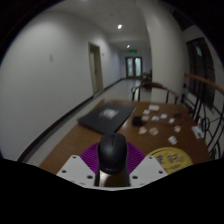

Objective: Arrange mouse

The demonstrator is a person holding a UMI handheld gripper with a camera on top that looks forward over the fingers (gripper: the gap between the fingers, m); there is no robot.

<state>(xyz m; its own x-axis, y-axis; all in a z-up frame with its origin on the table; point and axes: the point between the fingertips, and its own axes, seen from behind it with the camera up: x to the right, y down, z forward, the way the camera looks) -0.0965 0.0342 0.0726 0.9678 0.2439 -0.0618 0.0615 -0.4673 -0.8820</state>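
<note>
A black computer mouse [112, 153] sits between my gripper's two fingers, its rounded back toward the camera. Both purple pads [92, 158] press against its sides, so my gripper [112, 168] is shut on it. The mouse is held above the near end of a wooden table [80, 138]. The mouse hides the fingertips themselves.
A dark mouse mat or laptop [107, 118] lies on the table beyond the mouse. Several small white items [158, 122] are scattered to the right, with a yellow round object [166, 156] near the right finger. Chairs [190, 100] stand at the right; a corridor with doors [133, 66] extends ahead.
</note>
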